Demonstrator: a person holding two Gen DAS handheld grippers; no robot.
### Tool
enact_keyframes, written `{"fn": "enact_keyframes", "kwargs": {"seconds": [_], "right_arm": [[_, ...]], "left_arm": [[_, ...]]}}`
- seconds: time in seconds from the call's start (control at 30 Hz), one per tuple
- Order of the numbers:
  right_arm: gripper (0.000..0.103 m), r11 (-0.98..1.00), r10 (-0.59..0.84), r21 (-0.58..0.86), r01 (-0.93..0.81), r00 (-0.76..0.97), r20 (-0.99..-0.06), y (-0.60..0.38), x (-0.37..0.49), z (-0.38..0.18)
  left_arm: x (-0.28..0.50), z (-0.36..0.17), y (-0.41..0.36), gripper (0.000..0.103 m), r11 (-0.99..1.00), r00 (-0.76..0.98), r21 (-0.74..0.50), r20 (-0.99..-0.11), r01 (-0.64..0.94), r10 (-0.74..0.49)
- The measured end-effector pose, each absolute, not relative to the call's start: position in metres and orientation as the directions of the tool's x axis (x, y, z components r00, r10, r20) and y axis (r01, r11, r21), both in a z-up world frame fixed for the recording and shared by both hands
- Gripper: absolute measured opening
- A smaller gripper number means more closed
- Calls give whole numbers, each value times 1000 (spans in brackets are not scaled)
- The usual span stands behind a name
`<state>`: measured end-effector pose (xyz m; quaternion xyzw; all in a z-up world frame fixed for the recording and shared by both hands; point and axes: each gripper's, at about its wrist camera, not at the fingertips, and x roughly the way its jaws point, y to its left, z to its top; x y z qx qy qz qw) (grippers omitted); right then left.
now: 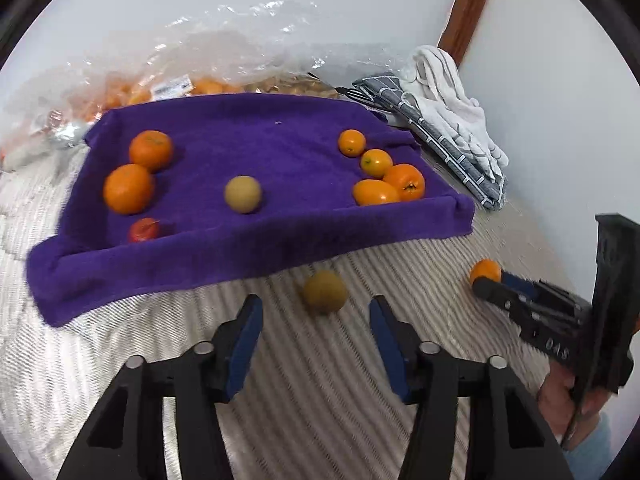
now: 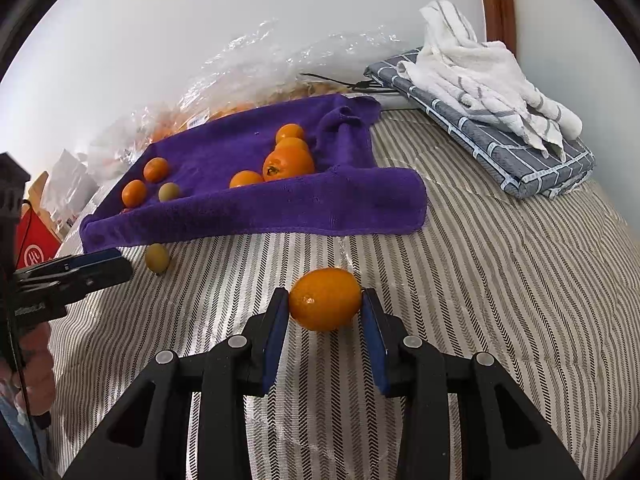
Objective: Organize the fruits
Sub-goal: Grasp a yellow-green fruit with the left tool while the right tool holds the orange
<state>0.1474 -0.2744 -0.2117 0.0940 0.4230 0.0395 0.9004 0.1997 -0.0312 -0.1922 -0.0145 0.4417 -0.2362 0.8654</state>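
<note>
A purple towel (image 1: 248, 240) (image 2: 304, 204) lies on the striped bed and holds several oranges, with two at its left (image 1: 129, 188), a cluster at its right (image 1: 404, 181) (image 2: 288, 163), a greenish-brown fruit (image 1: 243, 194) in the middle and a small red fruit (image 1: 143, 229). Another greenish-brown fruit (image 1: 325, 291) (image 2: 157, 258) lies on the bed in front of the towel, just ahead of my open left gripper (image 1: 316, 312). My right gripper (image 2: 325, 300) (image 1: 486, 280) is closed on an orange (image 2: 325, 298) (image 1: 485, 270) just above the bed.
A clear plastic bag (image 1: 208, 60) with more fruit lies behind the towel by the wall. A folded grey checked cloth (image 2: 520, 152) with a white towel (image 2: 480, 64) on it sits at the back right. The striped bed cover (image 2: 500, 280) spreads to the right.
</note>
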Motion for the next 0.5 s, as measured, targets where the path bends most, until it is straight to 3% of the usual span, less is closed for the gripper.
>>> {"fn": "enact_keyframes", "kwargs": {"seconds": [0.07, 0.17, 0.5], "right_arm": [[37, 977, 160, 213, 6, 640, -752, -276, 148, -212], [37, 973, 176, 231, 2, 642, -747, -278, 147, -212], [37, 974, 173, 227, 3, 634, -754, -275, 147, -214]], "left_arm": [[203, -196, -37, 43, 887, 493, -246, -758, 391, -427], [205, -202, -44, 25, 897, 504, -237, -759, 374, -411], [198, -196, -28, 24, 900, 582, -264, -692, 347, -427]]}}
